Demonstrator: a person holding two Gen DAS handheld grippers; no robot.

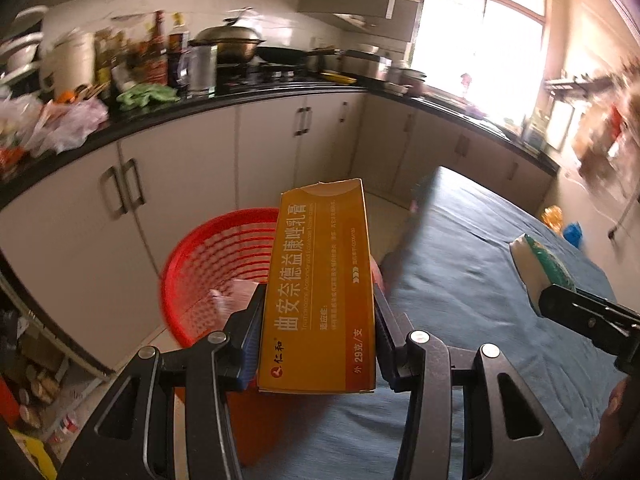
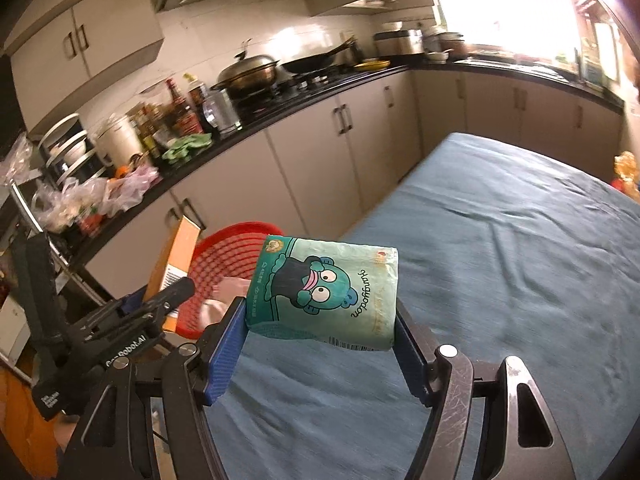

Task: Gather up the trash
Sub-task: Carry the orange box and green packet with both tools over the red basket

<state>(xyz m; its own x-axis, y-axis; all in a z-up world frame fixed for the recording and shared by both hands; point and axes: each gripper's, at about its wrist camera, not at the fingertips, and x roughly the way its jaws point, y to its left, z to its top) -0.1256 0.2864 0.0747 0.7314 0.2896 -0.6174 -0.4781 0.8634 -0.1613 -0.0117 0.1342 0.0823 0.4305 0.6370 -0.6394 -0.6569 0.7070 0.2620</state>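
Observation:
My left gripper [image 1: 318,304] is shut on a long orange carton [image 1: 320,288] with white print, held lengthwise above the near edge of a red plastic basket [image 1: 216,268]. Something pale pink lies in the basket. My right gripper [image 2: 320,312] is shut on a green tissue pack [image 2: 326,290] with a cartoon face, held over the blue-covered table [image 2: 500,260]. In the right wrist view the left gripper [image 2: 160,300] and its orange carton [image 2: 176,256] show at the left, before the red basket [image 2: 228,256]. The tissue pack [image 1: 544,268] shows at the right of the left wrist view.
The basket stands on the floor between the table [image 1: 480,280] and white cabinets [image 1: 192,176] under a black counter. On the counter are bottles [image 2: 180,116], a lidded wok [image 2: 248,70], plastic bags [image 2: 100,196] and a green cloth [image 2: 186,146]. Cans and clutter lie on the floor at left.

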